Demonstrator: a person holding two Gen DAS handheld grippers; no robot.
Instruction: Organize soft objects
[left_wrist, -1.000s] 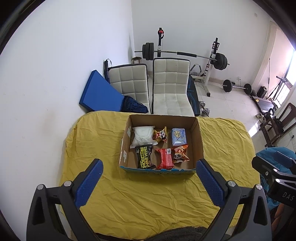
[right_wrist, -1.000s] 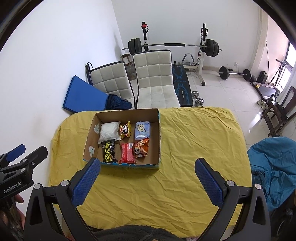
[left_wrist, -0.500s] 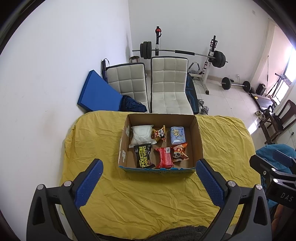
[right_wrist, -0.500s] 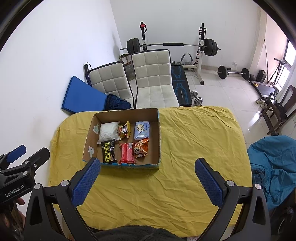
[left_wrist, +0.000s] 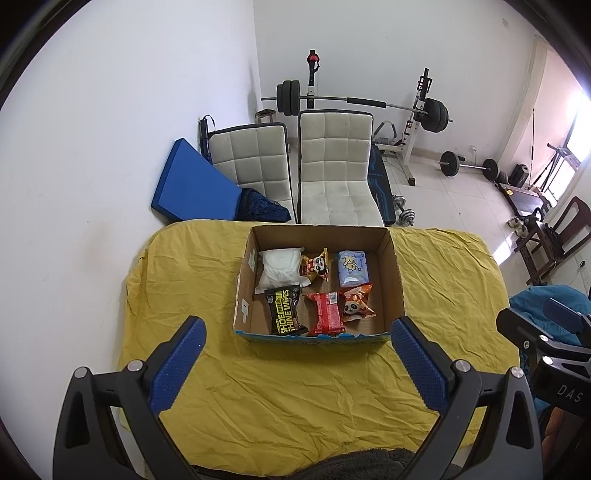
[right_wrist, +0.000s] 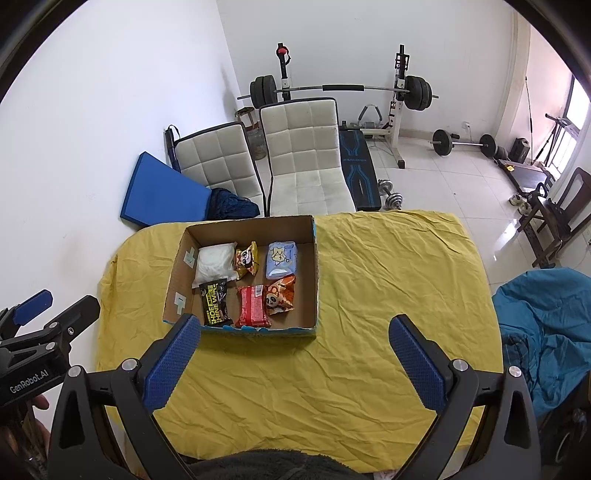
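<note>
An open cardboard box (left_wrist: 394, 266) (right_wrist: 316, 273) sits on the yellow-covered table (left_wrist: 184, 280) (right_wrist: 388, 280). Inside lie a white pack (left_wrist: 280, 266) (right_wrist: 215, 263), a black shoe-wipes pack (left_wrist: 283, 311) (right_wrist: 215, 303), a red pack (left_wrist: 328, 314) (right_wrist: 252, 305), a light blue tissue pack (left_wrist: 352, 268) (right_wrist: 281, 259) and two panda snack bags (left_wrist: 357, 302) (right_wrist: 246, 259). My left gripper (left_wrist: 295, 354) is open and empty, held high near the table's front edge. My right gripper (right_wrist: 291, 350) is open and empty, to the right of the left one.
Two white padded chairs (left_wrist: 334, 166) and a blue mat (left_wrist: 194, 184) stand behind the table. A barbell rack (left_wrist: 351, 99) and weights are at the far wall. A blue fabric heap (right_wrist: 546, 325) lies right of the table.
Both grippers have drifted slightly back and up, so the box looks a little smaller. Both stay open and empty. The packs in the box have not moved.
</note>
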